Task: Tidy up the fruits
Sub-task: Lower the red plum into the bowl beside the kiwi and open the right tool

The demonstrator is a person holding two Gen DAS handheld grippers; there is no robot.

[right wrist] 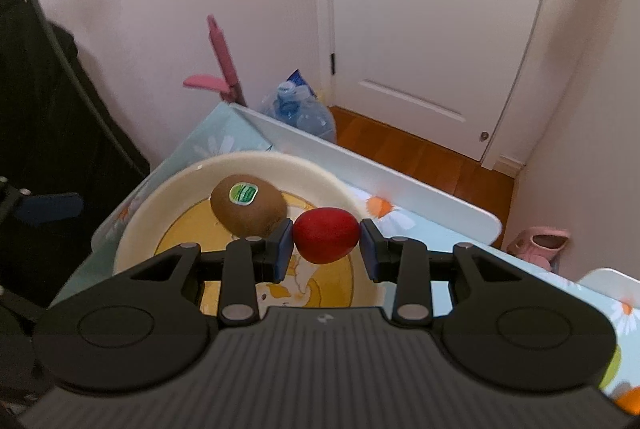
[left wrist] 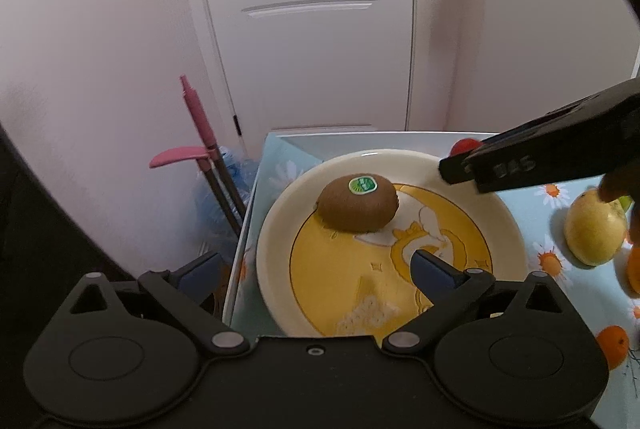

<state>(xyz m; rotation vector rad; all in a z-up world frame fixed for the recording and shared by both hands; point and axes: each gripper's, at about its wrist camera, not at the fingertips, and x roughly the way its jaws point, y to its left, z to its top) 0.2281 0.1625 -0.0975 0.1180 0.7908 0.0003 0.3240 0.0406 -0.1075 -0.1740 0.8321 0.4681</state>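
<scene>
A brown kiwi with a green sticker lies on a cream plate with a yellow cartoon print; it also shows in the right wrist view on the plate. My right gripper is shut on a small red fruit and holds it above the plate's far right rim, just right of the kiwi. In the left wrist view the right gripper comes in from the right over the plate's rim, with the red fruit peeking behind it. My left gripper is open and empty over the plate's near side.
A yellow pear-like fruit and oranges lie on the flower-print tablecloth right of the plate. The table's white raised edge runs behind the plate. A pink-handled mop, a water jug and a door stand beyond.
</scene>
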